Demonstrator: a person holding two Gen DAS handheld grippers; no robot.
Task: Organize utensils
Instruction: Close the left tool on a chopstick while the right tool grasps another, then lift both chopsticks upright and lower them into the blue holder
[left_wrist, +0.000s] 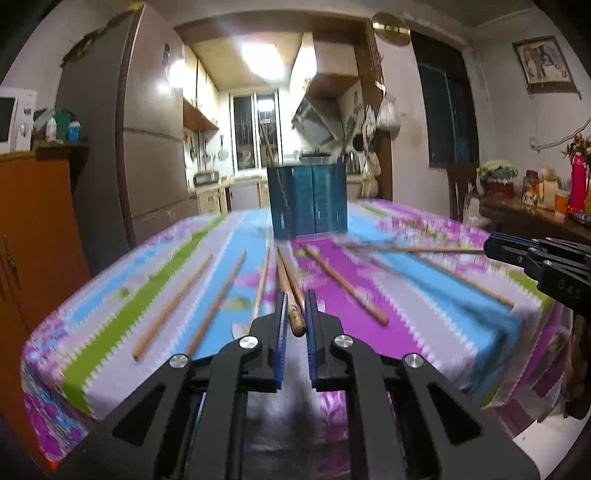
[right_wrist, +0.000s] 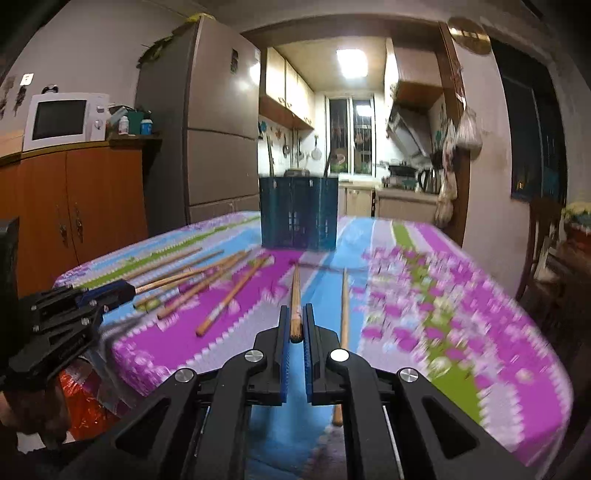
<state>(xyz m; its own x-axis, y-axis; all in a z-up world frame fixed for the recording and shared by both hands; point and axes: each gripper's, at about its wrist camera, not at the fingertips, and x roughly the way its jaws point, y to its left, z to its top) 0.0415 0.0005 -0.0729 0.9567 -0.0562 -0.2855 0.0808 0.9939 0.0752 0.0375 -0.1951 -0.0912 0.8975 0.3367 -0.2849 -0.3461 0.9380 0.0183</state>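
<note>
We hold a chopstick in each gripper. At the bottom centre of the left wrist view, our left gripper (left_wrist: 295, 299) is clamped on one wooden chopstick (left_wrist: 290, 291); likewise our right gripper (right_wrist: 294, 314) pinches another chopstick (right_wrist: 294, 295). More loose chopsticks (right_wrist: 229, 295) lie scattered mid-frame on the striped desk (right_wrist: 443, 295), and the blue holder (right_wrist: 298, 214) stands upright at centre.
</note>
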